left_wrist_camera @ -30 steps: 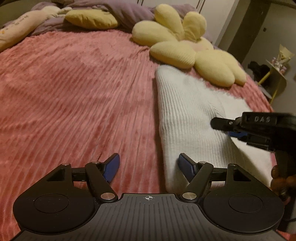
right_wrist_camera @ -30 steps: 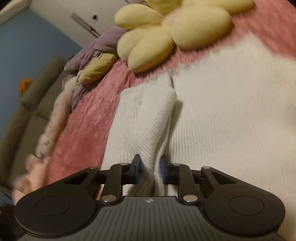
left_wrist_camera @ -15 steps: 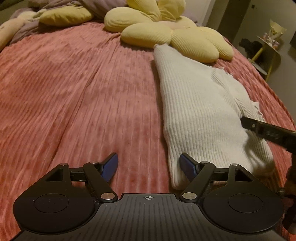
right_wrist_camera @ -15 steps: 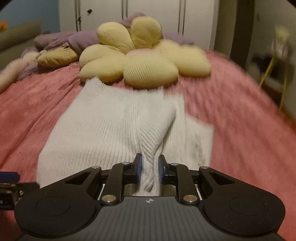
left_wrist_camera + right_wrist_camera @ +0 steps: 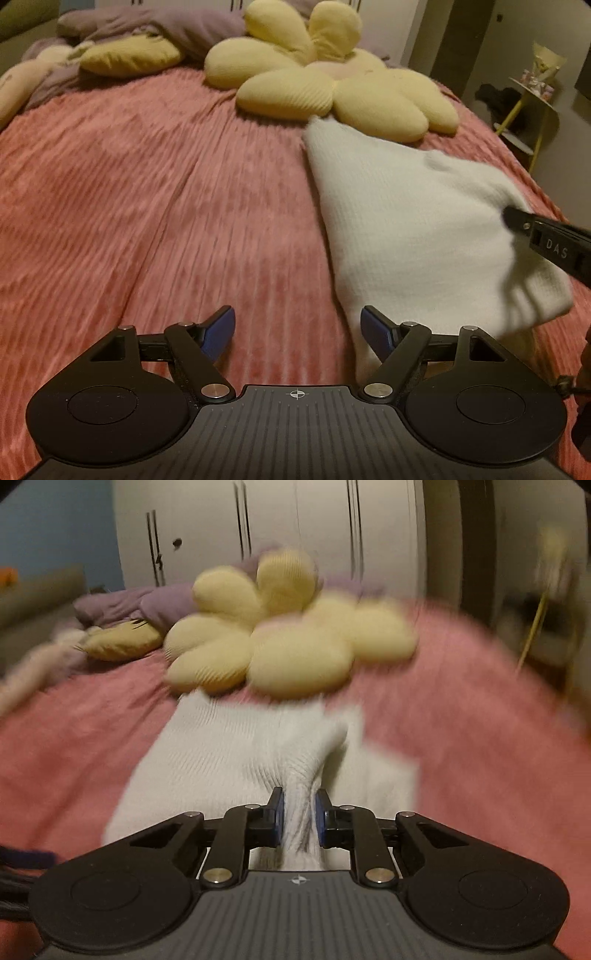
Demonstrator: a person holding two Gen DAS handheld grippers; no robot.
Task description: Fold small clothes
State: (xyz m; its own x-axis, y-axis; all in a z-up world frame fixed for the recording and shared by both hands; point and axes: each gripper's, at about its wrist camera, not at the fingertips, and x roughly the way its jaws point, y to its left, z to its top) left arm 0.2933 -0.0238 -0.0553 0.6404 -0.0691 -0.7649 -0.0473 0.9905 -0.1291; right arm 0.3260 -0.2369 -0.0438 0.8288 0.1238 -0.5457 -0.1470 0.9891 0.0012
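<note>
A white ribbed knit garment (image 5: 402,221) lies on the pink bedspread (image 5: 147,206), its far corner touching the yellow flower cushion. My left gripper (image 5: 297,330) is open and empty, low over the bedspread just left of the garment's near edge. My right gripper (image 5: 298,818) is shut on a bunched fold of the white garment (image 5: 236,753) and lifts it off the bed. The right gripper also shows in the left wrist view (image 5: 546,243) at the right edge, over the garment's raised side.
A yellow flower cushion (image 5: 332,85) lies at the head of the bed, with a yellow pillow (image 5: 129,59) and purple bedding (image 5: 147,22) behind. A small yellow-legged side table (image 5: 532,99) stands right of the bed. White wardrobe doors (image 5: 258,531) are behind.
My right gripper has swung round with the fold and pulled it up and toward me; the garment's right side now stands raised. My left gripper has stayed open near the garment's edge.
</note>
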